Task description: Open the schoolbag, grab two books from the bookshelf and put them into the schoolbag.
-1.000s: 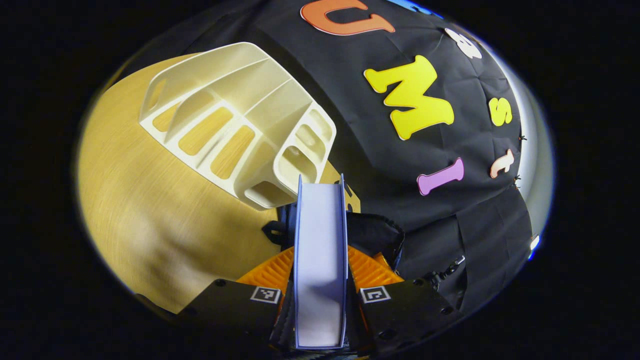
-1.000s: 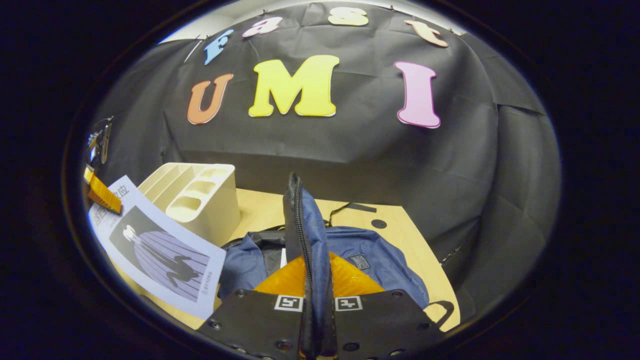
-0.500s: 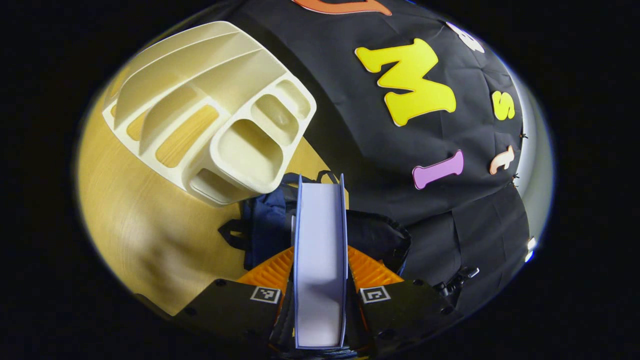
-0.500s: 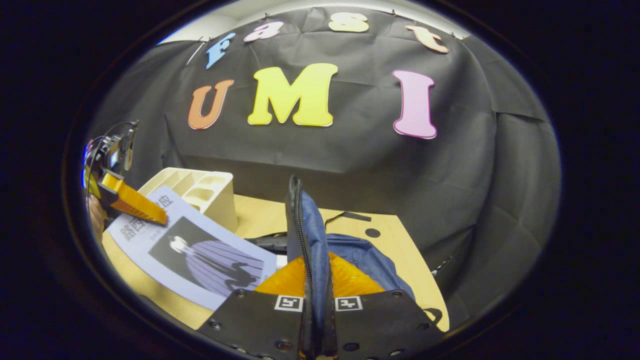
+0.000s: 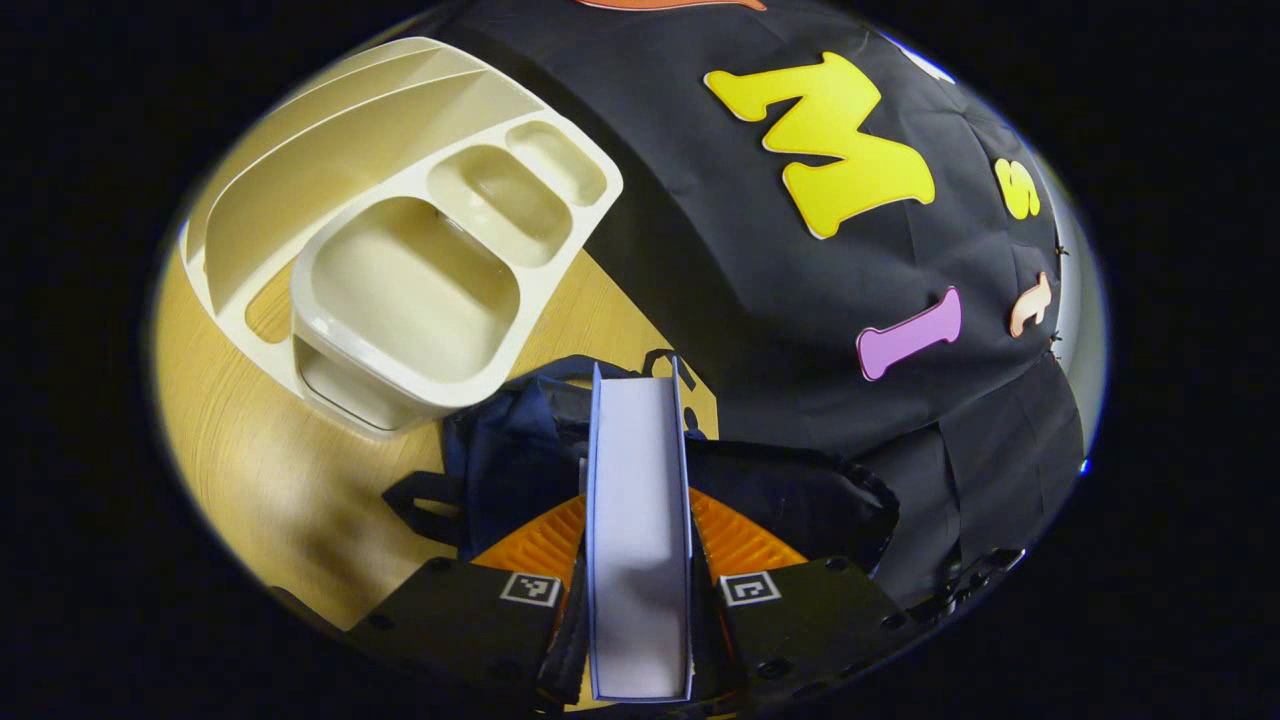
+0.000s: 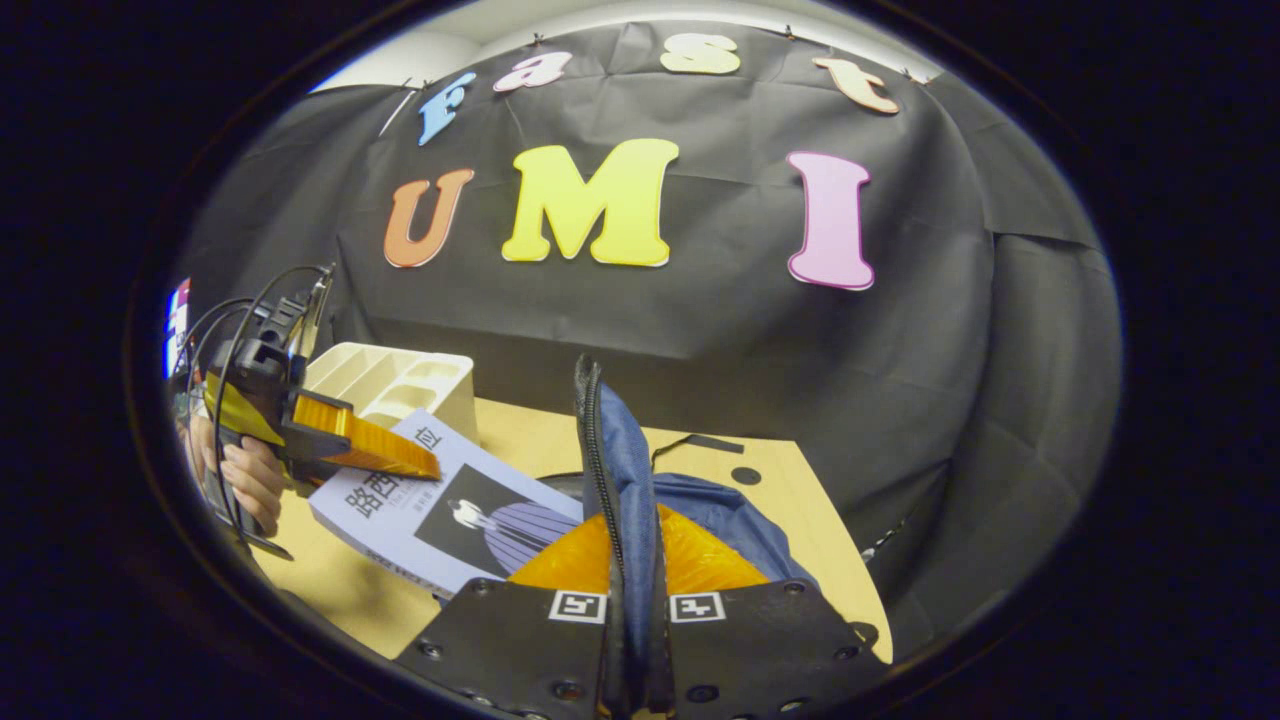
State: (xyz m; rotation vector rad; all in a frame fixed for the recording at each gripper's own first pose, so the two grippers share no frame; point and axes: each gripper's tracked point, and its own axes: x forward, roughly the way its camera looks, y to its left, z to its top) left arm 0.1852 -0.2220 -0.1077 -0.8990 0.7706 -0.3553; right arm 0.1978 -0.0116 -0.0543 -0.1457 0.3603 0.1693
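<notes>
— Black cloth is hung behind a pale wooden worktop (image 5: pixel 270 470). How are the left tongs (image 5: pixel 638 560) set?

— They are clamped on a book (image 5: pixel 638 520), which is seen edge-on between the two fingers in the left gripper view, its page block facing the camera. In the right gripper view the same book (image 6: pixel 450 510) is seen flat-faced, with a pale purple cover and a dark figure printed on it, gripped at one corner by the left tongs (image 6: pixel 400 462), which are held by a hand (image 6: pixel 245 478).

— And the right tongs (image 6: pixel 632 600)?

— They are closed on a raised flap of the schoolbag (image 6: pixel 615 470); the zip edge is pinched upright between the fingers. The rest of the blue bag is spread on the worktop (image 6: pixel 790 480) beyond.

— Where is the book relative to the bag?

— It is held above the schoolbag (image 5: pixel 520 450), whose dark blue fabric and black opening are seen just under and beyond the far end of the book in the left gripper view. Whether bag and book are touching cannot be told.

— What is beyond that?

— A cream plastic bookshelf (image 5: pixel 400 230) with several compartments is set on the worktop just beside the bag. In the right gripper view the bookshelf (image 6: pixel 400 385) is placed behind the book.
</notes>
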